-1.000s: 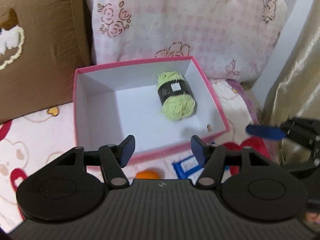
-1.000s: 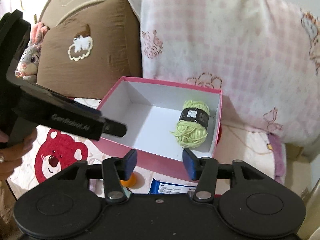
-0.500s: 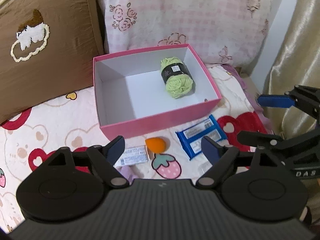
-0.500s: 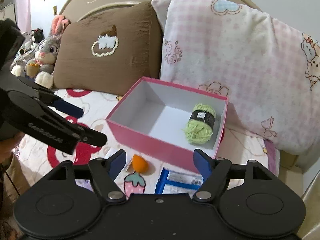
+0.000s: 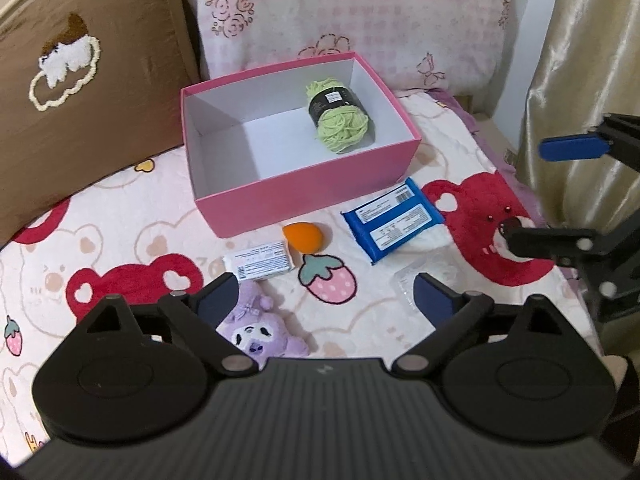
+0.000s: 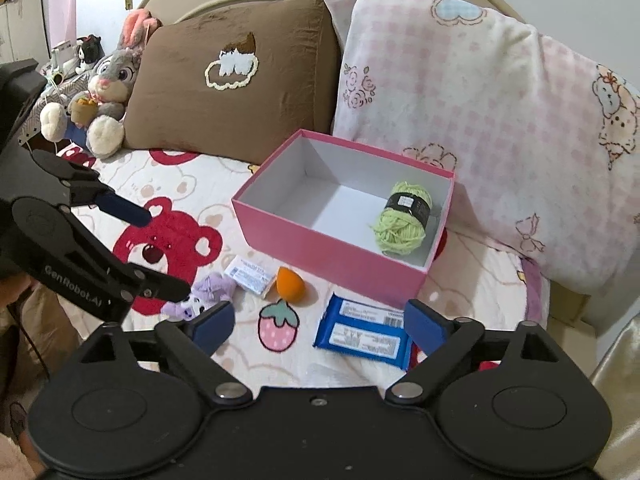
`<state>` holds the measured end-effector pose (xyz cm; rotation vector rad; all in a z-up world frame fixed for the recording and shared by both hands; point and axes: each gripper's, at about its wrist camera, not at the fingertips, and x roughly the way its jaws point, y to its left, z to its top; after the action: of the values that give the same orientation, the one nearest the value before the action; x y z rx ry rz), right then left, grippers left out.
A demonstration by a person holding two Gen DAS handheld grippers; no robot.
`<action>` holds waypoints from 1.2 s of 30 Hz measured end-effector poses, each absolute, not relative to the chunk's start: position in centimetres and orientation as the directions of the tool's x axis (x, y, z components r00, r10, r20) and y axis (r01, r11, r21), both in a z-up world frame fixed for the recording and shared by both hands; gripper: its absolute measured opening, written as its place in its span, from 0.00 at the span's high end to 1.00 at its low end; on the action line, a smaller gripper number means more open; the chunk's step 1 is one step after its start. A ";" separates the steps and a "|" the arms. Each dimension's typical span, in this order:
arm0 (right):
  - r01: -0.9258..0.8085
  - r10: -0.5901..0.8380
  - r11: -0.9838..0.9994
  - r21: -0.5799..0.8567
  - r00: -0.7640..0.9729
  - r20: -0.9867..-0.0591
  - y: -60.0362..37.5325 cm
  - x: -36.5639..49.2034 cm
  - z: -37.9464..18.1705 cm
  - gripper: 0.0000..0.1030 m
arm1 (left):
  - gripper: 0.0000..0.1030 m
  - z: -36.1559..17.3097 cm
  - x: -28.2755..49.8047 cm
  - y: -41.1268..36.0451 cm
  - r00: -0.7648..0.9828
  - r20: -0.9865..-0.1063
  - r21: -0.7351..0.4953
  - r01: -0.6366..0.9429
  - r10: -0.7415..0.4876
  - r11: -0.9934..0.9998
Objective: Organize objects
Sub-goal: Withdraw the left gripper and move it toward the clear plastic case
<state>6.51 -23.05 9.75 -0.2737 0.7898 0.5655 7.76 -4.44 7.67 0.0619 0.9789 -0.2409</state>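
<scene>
With both my left claw and right claw just spread wide and empty, only the green yarn lies in the pink box near the bed's head, while the orange sponge, blue packet, white packet and purple plush wait on the blanket before it.

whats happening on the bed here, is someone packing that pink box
A person is tidying small things into the pink box with two handheld grippers. Only the green yarn is inside so far. The orange sponge, blue packet, white packet and purple plush lie on the blanket. The left gripper and right gripper have just been opening, with nothing between them.
</scene>
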 end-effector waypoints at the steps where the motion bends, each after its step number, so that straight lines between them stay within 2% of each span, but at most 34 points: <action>1: -0.573 0.374 0.820 -0.023 0.564 -0.736 -23.2 6.3 9.7 0.06 | 0.04 7.6 7.6 -4.4 0.534 -0.828 -0.054 0.229 -0.172 0.972; 7: -0.576 0.376 0.817 -0.008 0.543 -0.751 -24.2 5.2 9.1 0.05 | 0.00 7.3 6.9 -4.6 0.542 -0.823 -0.047 0.228 -0.167 0.973; 14: -0.576 0.394 0.817 0.024 0.527 -0.753 -24.9 4.3 7.5 0.05 | 0.00 5.7 6.6 -4.7 0.497 -0.842 -0.107 0.232 -0.212 0.967; 22: -0.590 0.482 0.797 0.131 0.490 -0.726 -25.6 3.0 4.1 0.05 | 0.00 3.8 7.3 -3.4 0.461 -0.831 -0.274 0.147 -0.311 0.950; 31: -0.576 0.505 0.798 0.179 0.475 -0.720 -25.9 3.3 -0.1 0.05 | 0.00 0.8 7.0 -5.7 0.461 -0.825 -0.285 0.159 -0.326 0.945; 36: -0.565 0.478 0.808 0.168 0.462 -0.747 -25.4 4.3 -3.5 0.05 | 0.02 -1.2 7.4 -6.8 0.422 -0.842 -0.297 0.157 -0.336 0.942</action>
<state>4.25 -25.41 -3.48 -0.1087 0.8818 0.6428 7.39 -6.78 -1.23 -0.1825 1.0931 -0.3108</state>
